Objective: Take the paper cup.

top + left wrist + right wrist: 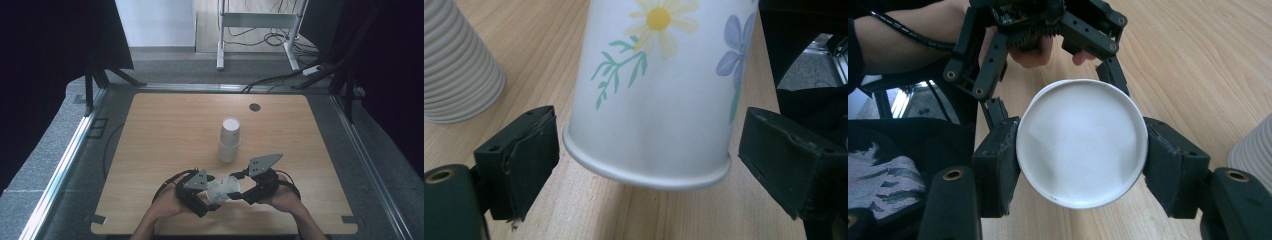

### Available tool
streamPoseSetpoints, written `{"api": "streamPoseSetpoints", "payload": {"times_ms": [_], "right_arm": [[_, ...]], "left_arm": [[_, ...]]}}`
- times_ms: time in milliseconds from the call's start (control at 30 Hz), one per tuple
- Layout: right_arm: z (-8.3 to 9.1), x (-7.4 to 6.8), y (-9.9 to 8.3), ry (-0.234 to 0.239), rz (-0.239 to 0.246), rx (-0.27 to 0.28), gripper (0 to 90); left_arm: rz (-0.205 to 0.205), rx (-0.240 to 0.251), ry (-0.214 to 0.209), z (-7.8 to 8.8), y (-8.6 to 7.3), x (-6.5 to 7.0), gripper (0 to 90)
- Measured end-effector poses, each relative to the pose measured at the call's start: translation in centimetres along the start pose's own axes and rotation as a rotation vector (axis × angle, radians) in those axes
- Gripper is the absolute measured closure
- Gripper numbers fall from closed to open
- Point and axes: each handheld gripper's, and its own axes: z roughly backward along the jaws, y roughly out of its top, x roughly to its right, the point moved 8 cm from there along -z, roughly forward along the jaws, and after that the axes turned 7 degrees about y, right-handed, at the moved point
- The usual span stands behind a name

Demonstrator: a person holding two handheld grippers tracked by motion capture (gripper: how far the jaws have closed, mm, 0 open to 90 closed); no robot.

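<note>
Held sideways near six o'clock, a flowered cup (654,95) was clamped at its base by the right gripper (1082,145), while the left gripper (646,165) stood apart around its rim, ungripped.

We count one flowered paper cup (223,189), one stack of ribbed white cups (229,140), two grippers, one table (165,125).

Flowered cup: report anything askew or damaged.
The flowered cup lies tipped on its side above the table, the right gripper clamped on its base end. No dents or spills visible. The stacked cups stand upright.
</note>
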Motion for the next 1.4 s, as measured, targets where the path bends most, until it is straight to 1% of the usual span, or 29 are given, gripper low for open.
{"api": "streamPoseSetpoints", "payload": {"times_ms": [167,300,367,467,700,900,967,1100,1200,1267,1333,1367,1400], "right_arm": [[0.01,-0.07,0.07,0.008,-0.001,0.007,36.3],[0.0,-0.1,0.09,0.011,0.0,0.009,36.4],[0.01,-0.1,0.1,0.011,-0.001,0.01,36.4],[0.03,-0.09,0.11,0.013,-0.002,0.013,36.3],[0.13,-0.02,0.12,0.01,-0.002,0.016,36.8],[0.09,0.06,0.04,0.008,-0.004,0.013,36.9],[0.06,0.07,0.02,0.007,-0.005,0.01,37.0],[-0.06,0.07,-0.1,0.012,-0.003,-0.004,36.4],[-0.18,0.05,-0.07,0.011,-0.008,-0.007,32.4],[-0.19,0.06,-0.03,0.002,-0.009,-0.013,29.3],[-0.08,0.07,0.05,-0.005,-0.008,-0.013,27.3],[0.01,0.06,0.05,-0.008,-0.006,-0.018,26.6],[0.11,0.1,0.04,-0.018,0.001,-0.027,25.7]], "left_arm": [[-0.004,0.006,-0.001,-0.05,-0.01,0.03,13.6],[-0.009,0.01,-0.002,-0.05,0.0,0.09,15.3],[-0.011,0.01,0.005,-0.06,0.0,0.07,16.8],[-0.007,0.015,0.01,-0.02,-0.02,-0.03,20.6],[-0.002,0.026,0.016,0.14,0.02,-0.13,26.2],[0.0,0.021,0.017,0.17,-0.07,-0.2,31.5],[-0.002,0.017,0.016,0.18,-0.08,-0.22,32.8],[-0.019,-0.001,0.022,0.22,-0.13,-0.2,33.4],[-0.026,-0.008,0.022,0.3,0.01,-0.17,33.5],[-0.046,-0.03,0.034,0.38,0.0,-0.23,33.5],[-0.057,-0.049,0.046,0.42,-0.05,-0.33,33.5],[-0.058,-0.06,0.053,0.39,-0.07,-0.37,33.4],[-0.067,-0.072,0.056,0.4,-0.11,-0.43,33.5]]}}
